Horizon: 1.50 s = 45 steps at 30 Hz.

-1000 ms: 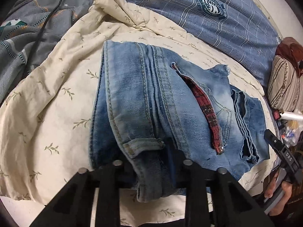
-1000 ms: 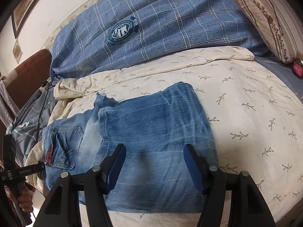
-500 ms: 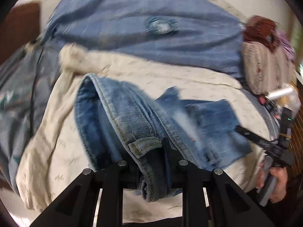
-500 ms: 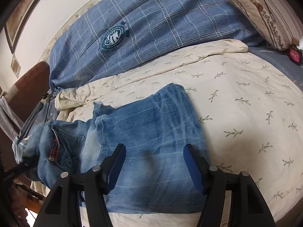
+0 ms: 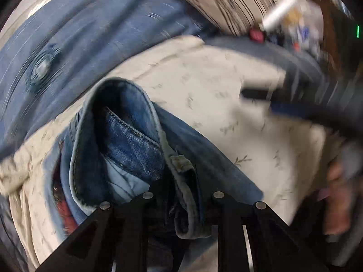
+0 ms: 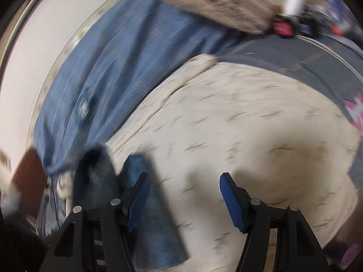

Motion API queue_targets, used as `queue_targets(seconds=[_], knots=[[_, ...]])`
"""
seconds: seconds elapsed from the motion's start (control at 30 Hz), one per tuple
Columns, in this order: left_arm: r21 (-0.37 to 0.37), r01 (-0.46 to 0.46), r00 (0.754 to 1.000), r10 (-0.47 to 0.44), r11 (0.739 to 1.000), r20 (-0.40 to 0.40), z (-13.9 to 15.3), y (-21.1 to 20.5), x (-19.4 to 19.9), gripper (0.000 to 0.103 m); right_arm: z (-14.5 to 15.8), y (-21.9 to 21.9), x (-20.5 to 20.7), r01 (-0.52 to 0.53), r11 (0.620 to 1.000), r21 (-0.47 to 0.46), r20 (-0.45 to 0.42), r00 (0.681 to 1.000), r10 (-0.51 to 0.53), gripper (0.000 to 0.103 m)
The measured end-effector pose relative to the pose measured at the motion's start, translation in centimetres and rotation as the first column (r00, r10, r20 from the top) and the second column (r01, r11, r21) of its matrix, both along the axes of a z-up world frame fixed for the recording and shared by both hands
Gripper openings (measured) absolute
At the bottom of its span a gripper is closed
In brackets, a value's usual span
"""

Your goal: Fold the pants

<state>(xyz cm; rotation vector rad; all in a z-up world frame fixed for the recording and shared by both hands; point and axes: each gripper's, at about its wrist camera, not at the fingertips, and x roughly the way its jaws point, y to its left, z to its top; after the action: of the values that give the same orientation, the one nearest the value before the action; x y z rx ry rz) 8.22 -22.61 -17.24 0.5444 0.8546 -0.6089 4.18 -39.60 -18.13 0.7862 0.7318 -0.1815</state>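
left tongs point(image 5: 181, 204) pinch jeans point(image 5: 136, 140) waistband; right tongs point(image 6: 183, 195) agape, empty.

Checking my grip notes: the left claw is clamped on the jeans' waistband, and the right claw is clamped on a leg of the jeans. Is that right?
Not quite. The left claw is clamped on the jeans' waistband, but the right claw is open and holds nothing; only the cream leaf-print bedsheet shows between its pads, as the right wrist view shows.

My left gripper point(image 5: 181, 195) points steeply down, its jaws pinched tight on the jeans' waistband point(image 5: 183, 170). My right gripper point(image 6: 183, 195) tilts down too, jaws standing apart with nothing between the blue pads point(image 6: 231, 201). My right hand point(image 5: 335, 199) shows blurred.
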Motion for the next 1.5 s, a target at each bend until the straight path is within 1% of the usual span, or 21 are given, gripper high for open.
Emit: queue_targets(seconds=[0.03, 0.1, 0.17, 0.27, 0.37, 0.53, 0.57, 0.63, 0.73, 0.87, 0.93, 0.97, 1.0, 1.1, 1.17, 1.23, 1.27, 1.3, 1.37, 1.43, 1.5], knots=[[0.004, 0.014, 1.0, -0.015, 1.0, 0.025, -0.3, -0.2, -0.5, 0.025, -0.1, -0.7, -0.2, 0.021, 1.0, 0.014, -0.001, 1.0, -0.021, 0.067], [-0.032, 0.034, 0.999, -0.033, 0.999, 0.024, 0.5, 0.1, -1.3, 0.048, -0.4, -1.7, -0.5, 0.061, 0.997, 0.041, -0.007, 0.998, -0.061, 0.067], [-0.103, 0.085, 0.996, -0.085, 0.991, 0.0, 2.4, 0.8, -2.3, 0.065, -0.6, -2.2, -0.4, 0.078, 0.995, 0.056, -0.018, 0.997, -0.077, 0.067], [-0.157, 0.128, 0.991, -0.123, 0.979, 0.044, 5.4, 1.8, -3.5, 0.068, -0.6, -2.4, -0.2, 0.087, 0.995, 0.058, -0.017, 0.996, -0.086, 0.067], [-0.238, 0.111, 0.992, -0.093, 0.965, 0.085, 9.4, 4.7, -4.1, 0.068, -0.2, -1.5, -0.2, 0.064, 0.997, 0.036, 0.001, 0.998, -0.064, 0.067], [-0.321, -0.075, 0.984, 0.122, 0.944, 0.128, 14.1, 13.0, -1.8, 0.075, 2.4, 1.3, -0.7, -0.052, 0.998, -0.037, 0.149, 0.987, 0.057, 0.067], [-0.307, -0.131, 0.974, 0.18, 0.943, 0.138, 14.1, 15.0, -1.2, 0.075, 3.4, 2.3, -0.7, -0.095, 0.994, -0.059, 0.208, 0.972, 0.105, 0.067], [-0.272, -0.221, 0.956, 0.264, 0.937, 0.132, 13.1, 17.4, -0.1, 0.075, 5.4, 5.0, -1.2, -0.21, 0.971, -0.115, 0.335, 0.912, 0.237, 0.067], [-0.22, -0.341, 0.932, 0.359, 0.914, 0.046, 10.0, 20.7, 0.6, 0.075, 7.0, 9.2, -1.5, -0.38, 0.911, -0.159, 0.445, 0.796, 0.41, 0.067], [-0.165, -0.415, 0.909, 0.417, 0.895, -0.019, 6.3, 21.4, 1.0, 0.075, 6.8, 13.6, -0.2, -0.553, 0.824, -0.128, 0.468, 0.698, 0.541, 0.067], [-0.159, -0.446, 0.895, 0.445, 0.881, -0.045, 5.0, 21.5, 1.1, 0.075, 6.7, 15.1, 0.3, -0.599, 0.793, -0.109, 0.489, 0.662, 0.568, 0.067], [-0.161, -0.455, 0.89, 0.45, 0.876, -0.071, 4.3, 21.5, 1.3, 0.075, 6.4, 15.5, 0.8, -0.61, 0.787, -0.095, 0.487, 0.661, 0.571, 0.067], [-0.159, -0.456, 0.89, 0.448, 0.876, -0.085, 3.9, 21.1, 1.5, 0.075, 5.8, 15.7, 1.4, -0.607, 0.79, -0.082, 0.464, 0.679, 0.57, 0.067], [-0.138, -0.431, 0.902, 0.422, 0.892, -0.091, 2.8, 19.5, 1.8, 0.075, 3.0, 14.6, 4.1, -0.503, 0.864, -0.005, 0.298, 0.824, 0.482, 0.067], [-0.11, -0.399, 0.917, 0.394, 0.911, -0.062, 1.9, 18.2, 1.8, 0.075, 1.3, 11.9, 4.9, -0.37, 0.929, 0.018, 0.199, 0.912, 0.36, 0.067], [-0.069, -0.38, 0.925, 0.378, 0.923, -0.039, 1.5, 17.2, 2.1, 0.075, -1.0, 9.4, 5.8, -0.267, 0.963, 0.026, 0.049, 0.963, 0.265, 0.066], [-0.052, -0.372, 0.928, 0.37, 0.927, -0.038, 1.0, 16.7, 2.2, 0.075, -2.7, 8.4, 6.4, -0.263, 0.961, 0.082, 0.004, 0.965, 0.264, 0.065], [-0.033, -0.365, 0.931, 0.364, 0.93, -0.036, 0.3, 16.3, 2.2, 0.075, -3.0, 7.8, 6.5, -0.265, 0.958, 0.111, 0.028, 0.964, 0.263, 0.064], [-0.013, -0.364, 0.931, 0.363, 0.931, -0.034, -0.2, 16.1, 2.3, 0.075, -2.0, 8.0, 6.3, -0.301, 0.953, 0.044, 0.03, 0.954, 0.3, 0.067], [-0.032, -0.372, 0.928, 0.37, 0.928, -0.047, 0.5, 16.6, 2.2, 0.075, -1.6, 8.8, 6.0, -0.293, 0.954, -0.068, -0.024, 0.956, 0.292, 0.067], [-0.052, -0.374, 0.927, 0.372, 0.926, -0.048, 1.6, 17.2, 2.0, 0.075, -1.1, 8.2, 5.4, -0.262, 0.964, -0.038, 0.016, 0.965, 0.262, 0.067]])
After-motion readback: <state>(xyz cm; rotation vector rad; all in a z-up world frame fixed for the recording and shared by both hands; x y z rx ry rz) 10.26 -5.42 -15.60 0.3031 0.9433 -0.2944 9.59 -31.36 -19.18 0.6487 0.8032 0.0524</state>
